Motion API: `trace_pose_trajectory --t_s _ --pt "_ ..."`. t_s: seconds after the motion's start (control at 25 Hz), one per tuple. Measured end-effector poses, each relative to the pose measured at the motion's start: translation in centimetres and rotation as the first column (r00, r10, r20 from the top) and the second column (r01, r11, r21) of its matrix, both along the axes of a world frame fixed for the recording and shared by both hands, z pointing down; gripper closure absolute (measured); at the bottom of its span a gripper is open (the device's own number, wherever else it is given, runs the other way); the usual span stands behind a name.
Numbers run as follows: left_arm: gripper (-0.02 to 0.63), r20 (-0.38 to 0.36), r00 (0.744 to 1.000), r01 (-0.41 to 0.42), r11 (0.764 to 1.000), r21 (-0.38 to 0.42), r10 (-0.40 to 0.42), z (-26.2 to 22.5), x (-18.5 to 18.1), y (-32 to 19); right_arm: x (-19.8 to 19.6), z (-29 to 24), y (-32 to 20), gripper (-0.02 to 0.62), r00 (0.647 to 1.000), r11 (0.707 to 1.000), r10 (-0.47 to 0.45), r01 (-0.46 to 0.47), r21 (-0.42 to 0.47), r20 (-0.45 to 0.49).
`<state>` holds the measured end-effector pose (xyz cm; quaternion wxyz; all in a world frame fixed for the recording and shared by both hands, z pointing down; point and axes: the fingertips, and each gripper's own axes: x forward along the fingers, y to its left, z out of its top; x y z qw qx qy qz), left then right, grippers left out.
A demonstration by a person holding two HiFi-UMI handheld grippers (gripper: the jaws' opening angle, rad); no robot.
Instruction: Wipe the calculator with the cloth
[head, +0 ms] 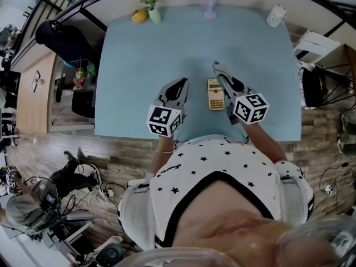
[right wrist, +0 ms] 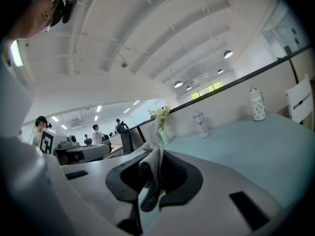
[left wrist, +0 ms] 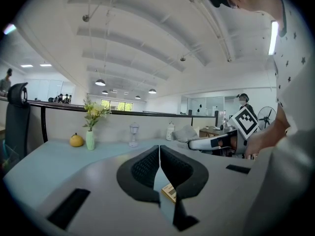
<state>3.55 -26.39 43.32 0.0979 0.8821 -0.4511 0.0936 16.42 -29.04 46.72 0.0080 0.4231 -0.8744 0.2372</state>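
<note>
Pale blue table [head: 139,54], head view: the calculator [head: 216,94] lies flat near your edge. Your left gripper [head: 182,82] is held just left of it. Your right gripper [head: 216,66] slants along its right side with the tip past its far end, probably staged for a first pass.

Left gripper view: jaws pressed together, empty, with the calculator's corner showing just below them.

Right gripper view: jaws pinch the grey cloth [right wrist: 151,173], and its loose ends spill past them, free for wiping.

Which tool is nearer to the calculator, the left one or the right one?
Right. The right tool lies just beside the calculator, along its right edge; the left tool sits farther off to its left.
</note>
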Motion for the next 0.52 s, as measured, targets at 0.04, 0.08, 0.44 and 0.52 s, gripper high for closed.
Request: trace_pose_trajectory --t_s 0.04,0.08,0.44,0.52 --pt "0.575 0.002 1.0 0.002 1.0 0.0 -0.002 -0.02 -0.02 -0.03 -0.03 0.03 -0.04 0.555 1.0 1.0 -0.003 0.003 -0.002 0.002" --pt "0.575 0.003 1.0 0.004 1.0 0.0 -0.004 -0.04 -0.06 -0.06 -0.1 0.04 -0.08 0.555 1.0 1.0 -0.005 0.005 -0.003 0.004" --pt "0.575 0.01 1.0 0.011 1.0 -0.002 -0.011 0.06 -0.15 -0.1 -0.44 0.06 -0.1 0.555 1.0 1.0 -0.016 0.016 -0.002 0.014" --pt "0.575 0.013 1.0 0.009 1.0 -0.003 -0.009 0.09 -0.06 -0.16 -0.38 0.08 -0.15 0.555 1.0 1.0 -0.017 0.017 -0.001 0.015"
